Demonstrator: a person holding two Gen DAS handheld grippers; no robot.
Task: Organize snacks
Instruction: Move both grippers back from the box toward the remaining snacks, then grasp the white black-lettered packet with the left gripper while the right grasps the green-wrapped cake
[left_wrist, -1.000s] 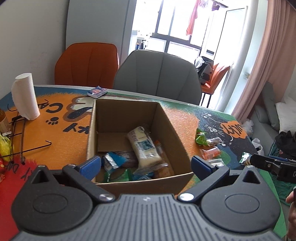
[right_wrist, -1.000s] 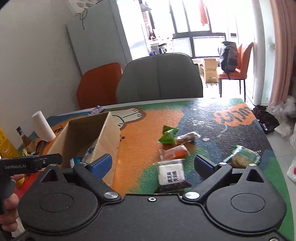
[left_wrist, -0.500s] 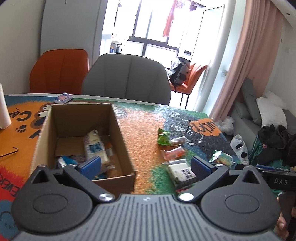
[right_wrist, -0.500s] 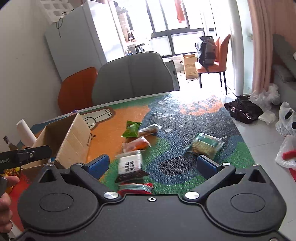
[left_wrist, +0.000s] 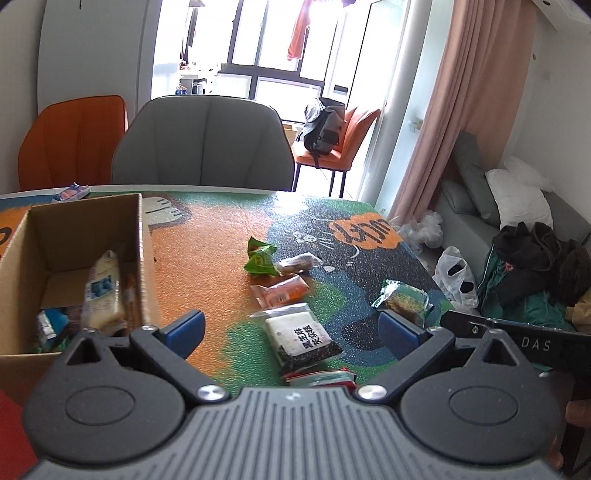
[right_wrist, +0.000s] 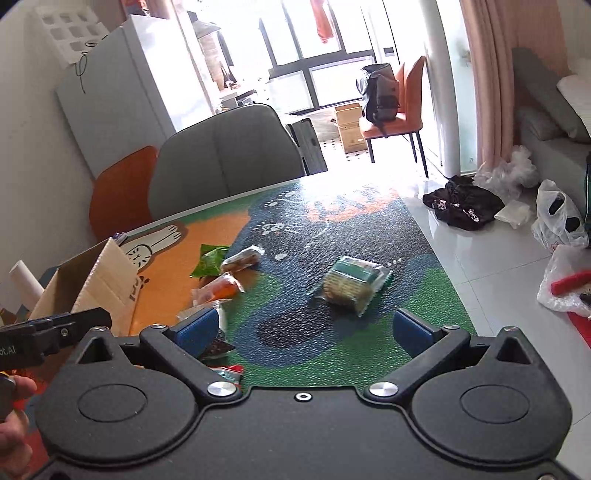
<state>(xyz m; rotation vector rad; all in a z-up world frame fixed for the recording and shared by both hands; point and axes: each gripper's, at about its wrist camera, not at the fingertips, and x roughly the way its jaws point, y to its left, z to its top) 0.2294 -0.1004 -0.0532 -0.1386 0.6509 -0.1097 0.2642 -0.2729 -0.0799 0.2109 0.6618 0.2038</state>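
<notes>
Both tools spread, empty; left tool (left_wrist: 291, 325) above slick black-and-white plastic snack packet (left_wrist: 301, 338), pinch may slip

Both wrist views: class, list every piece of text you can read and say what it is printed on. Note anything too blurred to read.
"DAS": on the black bar of the right gripper, at the edge of the left wrist view.
"otAI", cut off: on the black bar of the left gripper.
Black characters on the white snack packet: present, too small to read.
Lettering on the orange patch of the table mat: upside down, unreadable.
Cardboard box print: unreadable.
</notes>
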